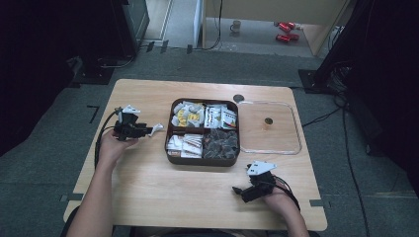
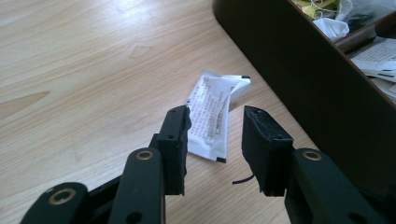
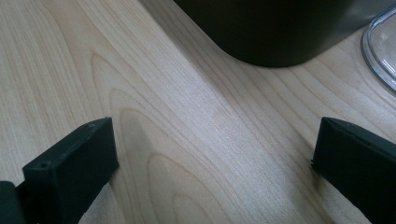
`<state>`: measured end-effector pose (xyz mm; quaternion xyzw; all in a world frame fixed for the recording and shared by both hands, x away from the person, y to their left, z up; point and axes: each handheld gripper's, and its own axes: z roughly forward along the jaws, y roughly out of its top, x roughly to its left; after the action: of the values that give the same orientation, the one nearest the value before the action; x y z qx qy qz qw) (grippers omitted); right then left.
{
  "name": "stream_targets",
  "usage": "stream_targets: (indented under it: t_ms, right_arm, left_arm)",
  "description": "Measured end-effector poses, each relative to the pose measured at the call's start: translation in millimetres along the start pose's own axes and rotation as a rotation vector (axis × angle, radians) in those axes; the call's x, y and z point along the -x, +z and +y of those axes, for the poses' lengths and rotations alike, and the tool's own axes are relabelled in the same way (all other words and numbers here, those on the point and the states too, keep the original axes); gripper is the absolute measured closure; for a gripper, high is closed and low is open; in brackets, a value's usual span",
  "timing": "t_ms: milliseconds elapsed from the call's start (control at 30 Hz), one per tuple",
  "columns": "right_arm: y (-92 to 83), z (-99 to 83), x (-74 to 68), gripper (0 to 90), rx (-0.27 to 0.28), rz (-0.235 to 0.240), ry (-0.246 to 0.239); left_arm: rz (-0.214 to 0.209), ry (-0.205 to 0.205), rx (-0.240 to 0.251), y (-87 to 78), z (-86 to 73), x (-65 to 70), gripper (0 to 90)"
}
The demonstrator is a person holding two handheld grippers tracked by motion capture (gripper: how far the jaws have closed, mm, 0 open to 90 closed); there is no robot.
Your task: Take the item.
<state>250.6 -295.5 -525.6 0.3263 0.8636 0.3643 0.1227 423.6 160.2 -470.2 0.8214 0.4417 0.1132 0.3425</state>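
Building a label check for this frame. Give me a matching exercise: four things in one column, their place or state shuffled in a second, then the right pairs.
Things:
1. white sachet
2. clear lid
3. right tool
4. dark pieces

Places or states:
A. in the tray's near right compartment
B. flat on the table, right of the brown tray
C. on the table in front of the left tool, left of the tray
D. jaws wide open, nothing between them

Pairs: 1-C, 2-B, 3-D, 4-A
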Motion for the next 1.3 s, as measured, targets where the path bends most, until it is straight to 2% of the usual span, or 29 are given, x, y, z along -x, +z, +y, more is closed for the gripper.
stream_targets:
  t_ms: [333,600,667,900,1067,1100,1300]
  right_arm:
    - [0.8,0.7,1.1,0.0,0.001,0.005,-0.006]
    - [1.1,1.2,1.4,0.0,0.001,0.006,-0.005]
    - [1.3,1.3,1.6,0.0,0.001,0.006,-0.005]
    - [1.7,1.7,2.1,0.0,0.001,0.006,-0.007]
    - [1.7,1.8,2.0,0.0,0.000,0.006,-0.005]
    - [1.7,1.9,2.0,0.0,0.000,0.006,-0.005]
    - [1.9,2.0,2.2,0.0,0.000,0.006,-0.006]
  left_arm:
    - [0.003,-0.041,0.037,-13.5,-13.1,-14.2,54.4]
    - [0.014,-0.054,0.060,-18.0,-21.1,-22.5,50.0]
    - [0.016,-0.083,0.065,-19.9,-24.8,-27.6,48.6]
    - [0.044,-0.111,0.060,-20.1,-33.4,-38.1,46.0]
    - [0.051,-0.113,0.050,-19.2,-37.2,-42.7,45.6]
    - [0.037,-0.116,0.043,-18.6,-40.8,-46.4,45.6]
    - [0.052,-0.097,0.021,-15.3,-48.8,-53.0,44.8]
